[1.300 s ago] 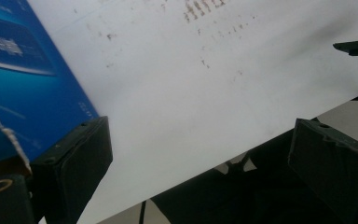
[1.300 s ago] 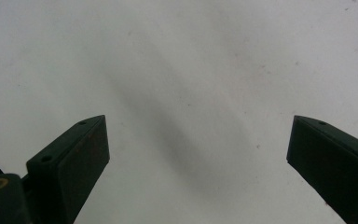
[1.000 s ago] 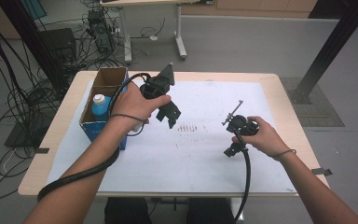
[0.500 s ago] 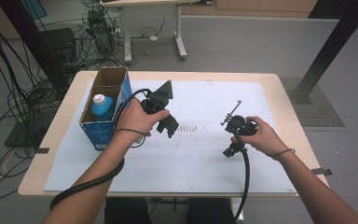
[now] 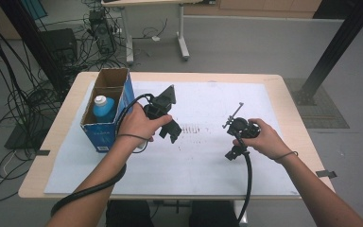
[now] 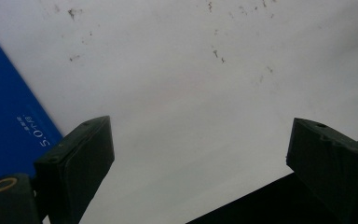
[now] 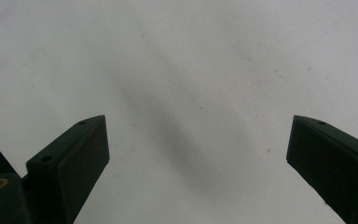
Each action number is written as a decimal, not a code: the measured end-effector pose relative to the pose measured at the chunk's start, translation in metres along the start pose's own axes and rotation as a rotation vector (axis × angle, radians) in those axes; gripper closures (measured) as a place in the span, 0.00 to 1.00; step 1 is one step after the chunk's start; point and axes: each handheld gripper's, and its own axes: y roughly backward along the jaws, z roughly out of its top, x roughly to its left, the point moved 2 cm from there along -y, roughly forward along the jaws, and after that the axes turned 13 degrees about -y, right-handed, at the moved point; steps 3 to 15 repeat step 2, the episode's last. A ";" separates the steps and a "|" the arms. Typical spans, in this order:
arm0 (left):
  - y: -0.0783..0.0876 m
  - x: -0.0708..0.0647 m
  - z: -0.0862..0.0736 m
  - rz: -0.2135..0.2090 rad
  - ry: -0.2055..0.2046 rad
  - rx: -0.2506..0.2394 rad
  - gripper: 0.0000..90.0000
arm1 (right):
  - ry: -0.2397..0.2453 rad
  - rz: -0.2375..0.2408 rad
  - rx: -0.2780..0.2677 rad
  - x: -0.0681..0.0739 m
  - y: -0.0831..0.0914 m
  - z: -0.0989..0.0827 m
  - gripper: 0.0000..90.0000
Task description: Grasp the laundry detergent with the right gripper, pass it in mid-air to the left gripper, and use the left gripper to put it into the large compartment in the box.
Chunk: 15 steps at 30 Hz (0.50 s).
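The left gripper (image 5: 169, 132) is held over the white paper sheet (image 5: 203, 165) that covers most of the wooden table (image 5: 283, 90), its jaws spread wide with nothing between them. In the left gripper view its two black pads (image 6: 81, 158) frame bare paper flecked with small dark marks, and the blue side of the cardboard box (image 6: 9, 126) runs along the left edge, just beside the left jaw. Small white print stands on that blue face, but it is too fine and too tilted to read.

From the high view, the left hand (image 5: 139, 125) sits just right of that box (image 5: 105, 135), which stands open at the table's left side. White lettering shows on its blue front wall, too small to make out. Inside it stands a blue bottle (image 5: 104, 109) with a white cap, upright.

The right gripper (image 5: 238, 130) is held well apart from the left one, over the right half of the sheet, by the right hand (image 5: 264, 139). Its jaws also stand wide apart and hold nothing; in the right gripper view the pads (image 7: 77, 161) frame plain white paper with a soft shadow across it. A patch of faint dark dotted marks (image 5: 194, 128) lies on the sheet between the two grippers.
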 end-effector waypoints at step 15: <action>0.000 0.000 -0.001 0.000 0.001 -0.001 0.09 | 0.003 -0.003 -0.002 0.000 0.000 0.000 0.06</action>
